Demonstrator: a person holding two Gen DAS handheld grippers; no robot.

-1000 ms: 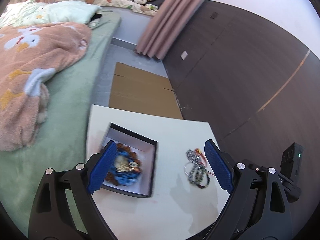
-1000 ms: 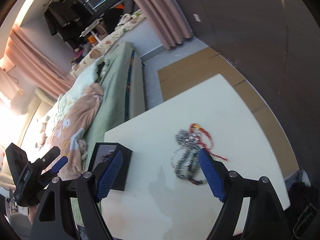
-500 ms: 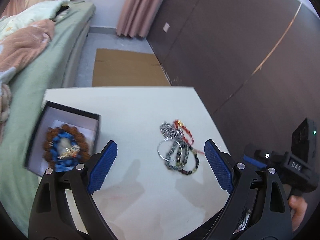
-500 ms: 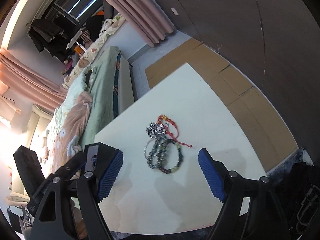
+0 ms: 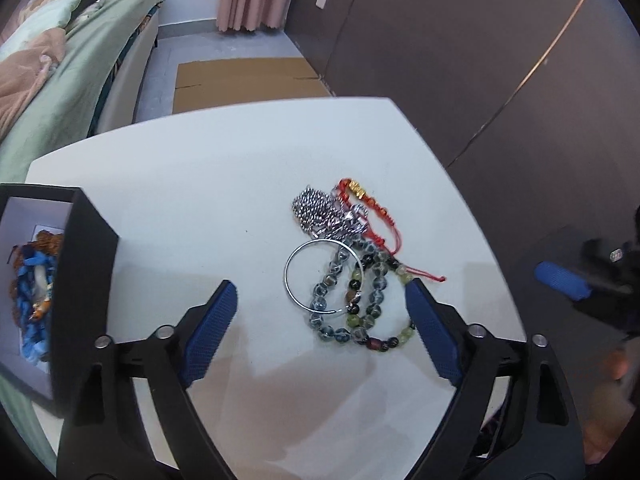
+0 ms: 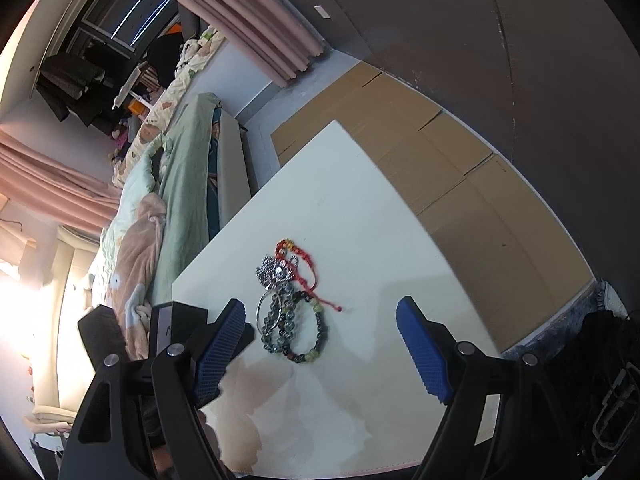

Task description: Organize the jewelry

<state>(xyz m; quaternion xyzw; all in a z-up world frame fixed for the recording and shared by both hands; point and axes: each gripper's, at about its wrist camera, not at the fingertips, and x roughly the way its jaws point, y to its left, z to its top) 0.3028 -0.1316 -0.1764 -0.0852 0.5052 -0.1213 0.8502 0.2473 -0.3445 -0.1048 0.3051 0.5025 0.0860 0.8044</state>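
The left gripper (image 5: 318,306) hovers over the white tabletop (image 5: 208,184) with its blue-padded fingers (image 5: 210,322) spread wide and nothing between them. Just beyond the fingertips, in the centre of the left wrist view, lies a tangled heap of jewelry: a thin silver bangle (image 5: 298,276), two overlapping bracelets of grey, green and dark glass beads (image 5: 362,304), a bunched silver chain necklace (image 5: 318,212) and a red cord bracelet with a small gold charm (image 5: 362,196). The pieces lie across one another, so where one strand ends is hard to trace.

At the left edge of that view stands an open black jewelry box with a white lining (image 5: 88,268), cut off by the frame; inside it is a blue and brown beaded piece (image 5: 32,280), only partly visible.

The right gripper (image 6: 320,326) also has its fingers released and empty, with the same heap (image 6: 290,312) lying between them in the lower centre of the right wrist view (its left pad overlaps the box's dark corner (image 6: 188,316)). At the far right of the left wrist view a blurred blue pad (image 5: 562,282) shows, probably the right gripper's. A bed with green bedding (image 6: 180,200) and flattened brown cardboard on the floor (image 6: 460,172) lie beyond the tabletop.
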